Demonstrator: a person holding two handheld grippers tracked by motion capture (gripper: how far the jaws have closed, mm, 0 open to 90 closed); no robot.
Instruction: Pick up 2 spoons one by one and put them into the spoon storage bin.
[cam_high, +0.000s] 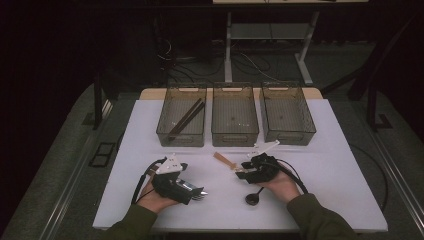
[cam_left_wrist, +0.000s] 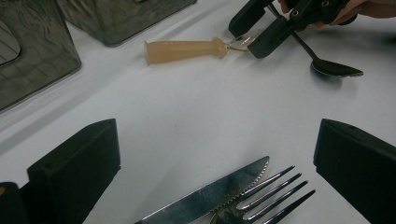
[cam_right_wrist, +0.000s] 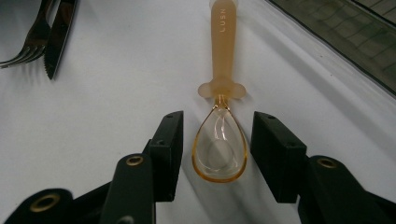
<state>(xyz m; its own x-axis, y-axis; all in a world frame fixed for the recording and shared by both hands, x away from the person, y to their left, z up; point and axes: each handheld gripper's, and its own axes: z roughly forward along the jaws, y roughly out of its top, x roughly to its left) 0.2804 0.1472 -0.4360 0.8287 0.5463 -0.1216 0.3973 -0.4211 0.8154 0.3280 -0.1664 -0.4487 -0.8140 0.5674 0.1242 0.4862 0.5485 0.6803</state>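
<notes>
Tongs (cam_right_wrist: 218, 154) astride translucent amber spoon (cam_right_wrist: 220, 140)

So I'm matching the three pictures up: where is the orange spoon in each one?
High view: orange spoon at table centre, before the middle bin.
Left gripper view: upper middle, bowl between the far jaws.
Right gripper view: centre, bowl between the jaws, untouched.
Shared landmark: knife.

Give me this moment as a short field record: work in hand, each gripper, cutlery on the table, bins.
work in hand: right gripper straddling the bowl of the amber spoon
right gripper state: jaws apart, pads not touching the bowl
left gripper: open, over the knife and fork
other cutlery: black spoon on the table
bins: three; left bin holds brown sticks
</notes>
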